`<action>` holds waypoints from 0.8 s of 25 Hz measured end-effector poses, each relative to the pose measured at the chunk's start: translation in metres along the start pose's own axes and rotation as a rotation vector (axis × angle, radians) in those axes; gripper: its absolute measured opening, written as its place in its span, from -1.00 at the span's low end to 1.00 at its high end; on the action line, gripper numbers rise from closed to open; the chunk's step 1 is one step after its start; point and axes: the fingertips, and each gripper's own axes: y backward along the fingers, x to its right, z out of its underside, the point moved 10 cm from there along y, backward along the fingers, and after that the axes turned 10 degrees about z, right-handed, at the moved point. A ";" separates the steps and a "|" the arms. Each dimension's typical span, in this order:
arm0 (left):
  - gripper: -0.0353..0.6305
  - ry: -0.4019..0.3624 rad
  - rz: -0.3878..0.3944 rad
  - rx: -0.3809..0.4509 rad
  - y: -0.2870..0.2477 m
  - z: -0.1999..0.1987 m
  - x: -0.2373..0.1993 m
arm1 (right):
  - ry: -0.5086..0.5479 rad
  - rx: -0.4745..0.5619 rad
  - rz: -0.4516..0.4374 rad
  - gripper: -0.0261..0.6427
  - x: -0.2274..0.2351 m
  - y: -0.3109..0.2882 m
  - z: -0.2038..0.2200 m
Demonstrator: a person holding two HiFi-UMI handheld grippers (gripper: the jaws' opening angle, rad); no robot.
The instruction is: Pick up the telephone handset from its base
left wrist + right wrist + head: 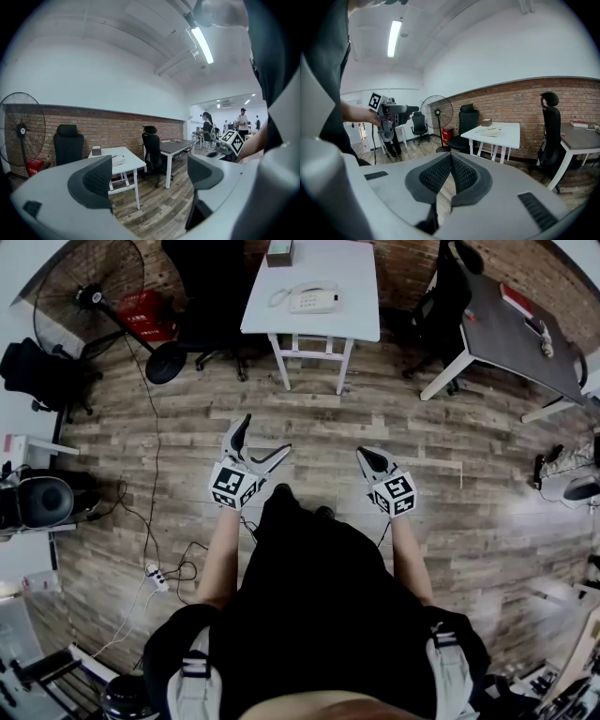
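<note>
A white telephone (311,298) with its handset on the base sits on a small white table (352,306) at the top of the head view, well ahead of both grippers. It shows faintly on that table (129,162) in the left gripper view and as a pale shape (493,133) in the right gripper view. My left gripper (263,439) is held over the wooden floor with its jaws wide apart and nothing between them (150,178). My right gripper (362,455) is shut, its pads pressed together on nothing (450,174).
A cardboard box (279,252) stands on the white table's far end. Black office chairs (211,287) flank it. A dark desk (525,334) is at the right, a standing fan (89,296) at the left. Cables and a power strip (156,577) lie on the floor. People stand far off (243,123).
</note>
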 end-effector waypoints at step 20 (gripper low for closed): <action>0.56 0.046 0.060 -0.013 -0.031 0.002 -0.138 | -0.049 -0.045 0.059 -0.93 0.001 -0.109 -0.032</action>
